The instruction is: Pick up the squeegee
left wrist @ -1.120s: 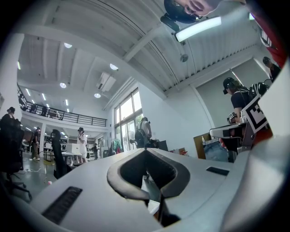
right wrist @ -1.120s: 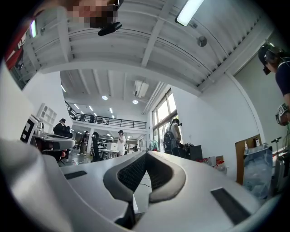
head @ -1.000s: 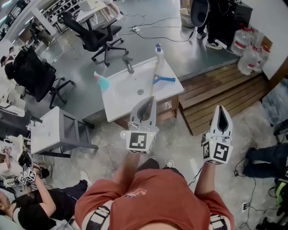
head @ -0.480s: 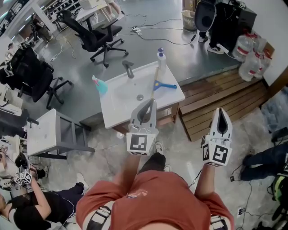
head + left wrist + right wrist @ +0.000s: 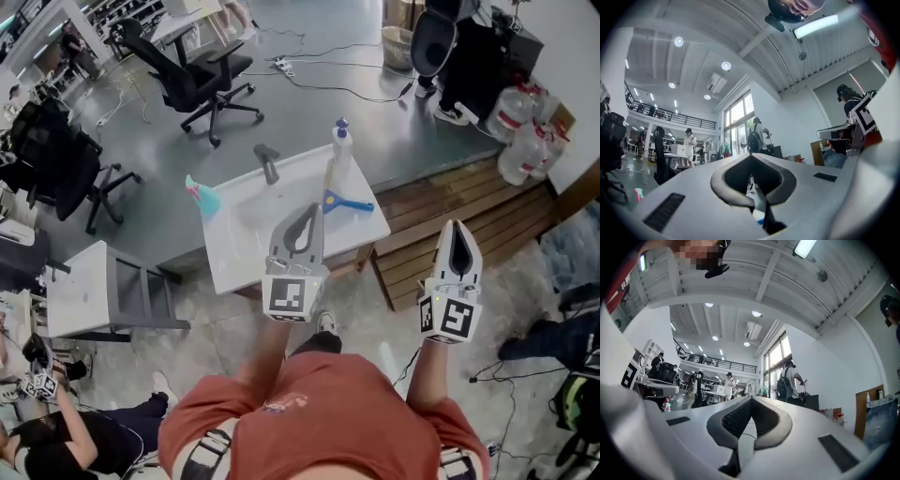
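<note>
The squeegee (image 5: pixel 341 201), with a blue head and a pale handle, lies on the right side of a white sink unit (image 5: pixel 246 258) in the head view. My left gripper (image 5: pixel 312 214) hovers over the unit's near edge, just short of the squeegee, jaws shut and empty. My right gripper (image 5: pixel 458 228) is held out to the right, over the wooden platform, also shut with nothing in it. In the left gripper view the left gripper (image 5: pixel 756 204) has its jaws meeting; in the right gripper view the right gripper (image 5: pixel 738 446) does too.
On the sink unit stand a white bottle with a blue cap (image 5: pixel 341 142), a teal spray bottle (image 5: pixel 202 197) and a grey faucet (image 5: pixel 267 162). A wooden platform (image 5: pixel 469 192) and water jugs (image 5: pixel 525 141) lie right. A grey side table (image 5: pixel 89 291) and office chairs (image 5: pixel 192 70) stand left.
The sink unit has come nearer and lower in the head view as the person stepped toward it. Both grippers travelled forward with the body, still shut.
</note>
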{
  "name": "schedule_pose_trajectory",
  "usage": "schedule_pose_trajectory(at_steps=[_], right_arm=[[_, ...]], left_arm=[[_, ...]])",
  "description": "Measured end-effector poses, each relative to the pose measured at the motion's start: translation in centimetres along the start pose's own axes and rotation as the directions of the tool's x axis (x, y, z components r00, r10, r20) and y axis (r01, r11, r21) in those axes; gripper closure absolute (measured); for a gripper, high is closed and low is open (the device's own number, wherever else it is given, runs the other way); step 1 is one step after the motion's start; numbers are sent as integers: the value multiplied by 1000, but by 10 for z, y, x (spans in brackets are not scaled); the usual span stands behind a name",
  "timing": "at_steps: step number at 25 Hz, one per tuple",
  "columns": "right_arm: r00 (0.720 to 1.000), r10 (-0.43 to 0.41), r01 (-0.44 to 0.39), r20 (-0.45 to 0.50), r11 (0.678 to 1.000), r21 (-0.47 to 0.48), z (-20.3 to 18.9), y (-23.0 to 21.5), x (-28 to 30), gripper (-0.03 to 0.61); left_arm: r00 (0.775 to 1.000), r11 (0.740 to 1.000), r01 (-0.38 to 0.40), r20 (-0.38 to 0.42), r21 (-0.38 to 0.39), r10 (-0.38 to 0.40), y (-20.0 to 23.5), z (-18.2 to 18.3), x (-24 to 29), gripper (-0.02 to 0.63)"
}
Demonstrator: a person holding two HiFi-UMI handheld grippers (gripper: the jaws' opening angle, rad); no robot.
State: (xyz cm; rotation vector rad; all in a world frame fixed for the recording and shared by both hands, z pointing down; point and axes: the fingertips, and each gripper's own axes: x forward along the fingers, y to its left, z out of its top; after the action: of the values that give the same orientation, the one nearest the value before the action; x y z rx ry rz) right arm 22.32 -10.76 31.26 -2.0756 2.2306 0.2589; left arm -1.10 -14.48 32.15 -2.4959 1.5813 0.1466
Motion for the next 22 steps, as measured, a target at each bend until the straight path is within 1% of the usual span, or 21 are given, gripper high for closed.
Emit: schedule_pose_trajectory(at_steps=[4,11,16,18,22], right_arm=[[1000,13,-13,3,1000,-8,-4,14,50,572],[999,41,-42,-15,999,-19,-27,56,129,572],[998,46,-47,-39,998,-34,-38,79,178,572],[998,57,-58,-42,997,-40,-39,92,194,572],[996,84,-85,-43,996,-34,-45,119,215,572]], left_arm=[[1000,1000,6,13,-6,-6,31,-5,36,595],[1000,1000,8,4,6,-8,90,-34,80,595],[1000,1000,-22,-17,-16,22,142,-53,103,595],[999,999,-36,-14,-30,35,161,-56,108,595],[998,998,-62,-19,-4,61,193,-65,111,595]])
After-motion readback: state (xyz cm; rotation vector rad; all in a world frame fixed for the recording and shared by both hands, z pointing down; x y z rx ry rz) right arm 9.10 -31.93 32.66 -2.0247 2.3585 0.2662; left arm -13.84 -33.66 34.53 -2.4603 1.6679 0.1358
